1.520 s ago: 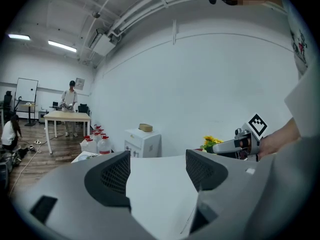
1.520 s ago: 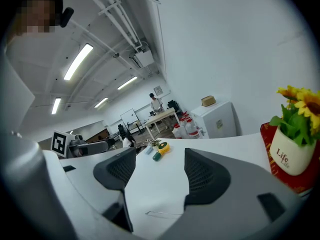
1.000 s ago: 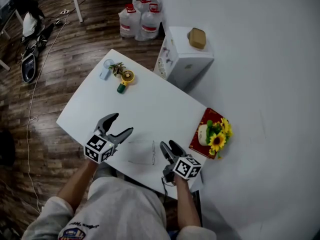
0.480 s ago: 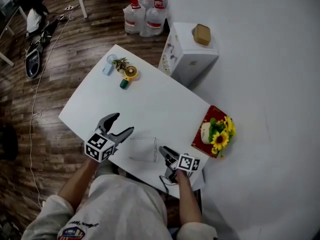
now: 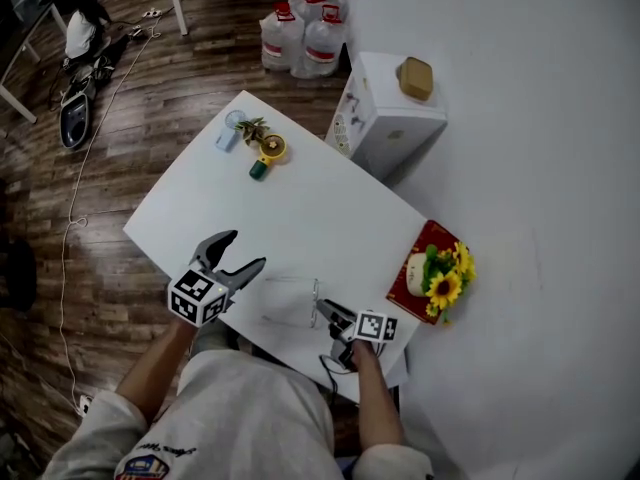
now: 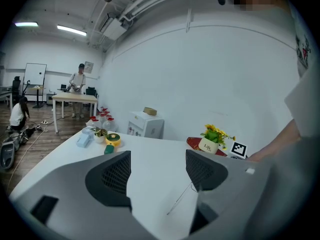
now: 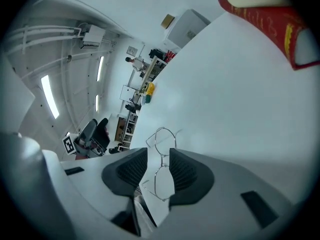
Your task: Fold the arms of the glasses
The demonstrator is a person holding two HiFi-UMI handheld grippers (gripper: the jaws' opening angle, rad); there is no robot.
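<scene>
R tongs point(image 5: 326, 311) just closing round glasses point(image 7: 161, 156) front, not pinched yet; arms point(image 6: 181, 200) run twd my L tongs point(image 5: 244, 249), gaping, empty.

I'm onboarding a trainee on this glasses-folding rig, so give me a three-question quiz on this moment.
1. True or false: the left gripper holds the glasses.
2. Which gripper has the glasses' frame between its jaws? A left, B right, C neither.
3. Fill in: the sunflower pot stands on a red ____.
Key: 1 false, its jaws stand open and empty. 2 B: the right gripper has just been closing its jaws round the frame, not visibly pressing yet. 3 book.
</scene>
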